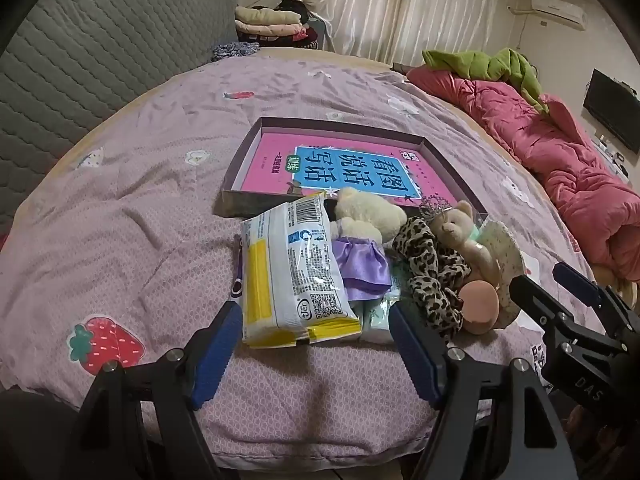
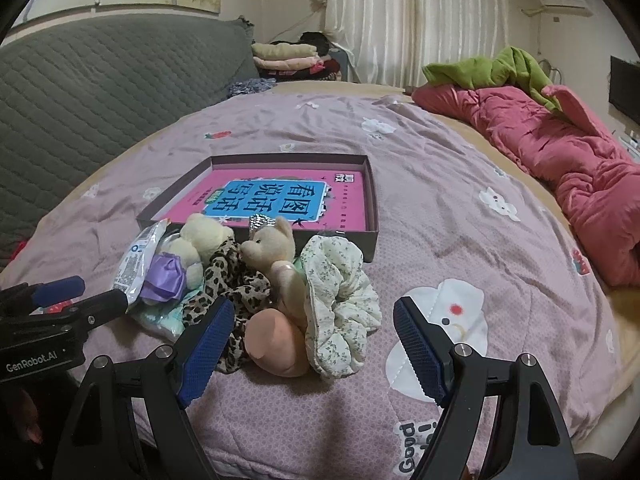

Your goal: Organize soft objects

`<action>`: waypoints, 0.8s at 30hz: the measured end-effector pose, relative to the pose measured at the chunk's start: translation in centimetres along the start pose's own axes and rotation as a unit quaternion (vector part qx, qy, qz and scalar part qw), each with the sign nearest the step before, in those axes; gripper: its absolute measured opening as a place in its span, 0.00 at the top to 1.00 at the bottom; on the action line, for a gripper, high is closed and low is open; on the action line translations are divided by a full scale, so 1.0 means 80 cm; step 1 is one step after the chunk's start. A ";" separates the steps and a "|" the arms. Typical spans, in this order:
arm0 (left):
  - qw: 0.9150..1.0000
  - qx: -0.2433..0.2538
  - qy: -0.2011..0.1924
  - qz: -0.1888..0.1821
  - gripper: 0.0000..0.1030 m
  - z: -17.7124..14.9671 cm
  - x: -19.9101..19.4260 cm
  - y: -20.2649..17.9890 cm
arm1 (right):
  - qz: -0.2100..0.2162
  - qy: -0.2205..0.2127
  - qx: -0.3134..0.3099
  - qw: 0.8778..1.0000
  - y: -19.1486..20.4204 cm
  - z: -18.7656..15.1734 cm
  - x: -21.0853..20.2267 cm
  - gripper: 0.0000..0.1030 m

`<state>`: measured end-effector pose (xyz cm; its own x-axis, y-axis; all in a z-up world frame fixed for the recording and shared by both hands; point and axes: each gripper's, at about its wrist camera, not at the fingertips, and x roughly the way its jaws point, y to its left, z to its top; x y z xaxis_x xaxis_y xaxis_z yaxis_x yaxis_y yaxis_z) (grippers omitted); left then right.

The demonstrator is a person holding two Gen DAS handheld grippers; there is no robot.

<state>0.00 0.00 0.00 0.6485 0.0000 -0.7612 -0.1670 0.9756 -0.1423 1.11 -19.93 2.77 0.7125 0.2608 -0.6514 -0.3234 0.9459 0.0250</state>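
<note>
Left hand-held gripper (image 1: 310,344) wide open, empty; tissue pack (image 1: 294,276) at 12 o'clock, long axis along the fingers. Right hand-held gripper (image 2: 314,344) also wide, floral scrunchie (image 2: 340,300) nearest at 12.

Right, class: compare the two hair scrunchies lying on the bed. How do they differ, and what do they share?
The leopard scrunchie is brown with dark spots; the floral scrunchie is cream with tiny green sprigs. The leopard scrunchie looks thinner and flatter, the floral scrunchie puffier and larger. The leopard scrunchie lies left of the peach sponge, the floral scrunchie right of it. Both are gathered fabric rings in the pile before the box, held by neither gripper.
</note>
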 end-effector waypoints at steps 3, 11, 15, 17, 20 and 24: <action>1.000 0.000 0.002 -0.001 0.27 0.001 0.001 0.001 | 0.000 0.000 -0.001 1.000 0.000 0.000 0.000 0.20; 1.000 -0.001 -0.001 -0.002 0.27 -0.002 -0.004 0.005 | 0.001 0.004 -0.001 1.000 0.000 0.000 0.001 0.20; 1.000 -0.002 0.000 -0.003 0.27 -0.001 -0.004 0.010 | 0.001 0.004 -0.001 1.000 -0.001 0.000 0.001 0.20; 1.000 -0.002 0.000 -0.003 0.27 -0.001 -0.005 0.013 | 0.001 0.003 0.000 1.000 -0.001 0.000 0.001 0.20; 1.000 -0.003 0.000 -0.003 0.27 -0.003 -0.005 0.002 | 0.001 0.004 0.000 1.000 -0.001 0.000 0.001 0.20; 1.000 -0.010 0.002 -0.005 0.27 -0.005 -0.002 0.005 | -0.001 0.005 0.002 1.000 -0.002 -0.001 0.002 0.20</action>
<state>-0.45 0.29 -0.20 0.6469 -0.0113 -0.7625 -0.1744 0.9712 -0.1624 1.24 -20.08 2.64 0.7075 0.2569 -0.6584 -0.3194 0.9473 0.0264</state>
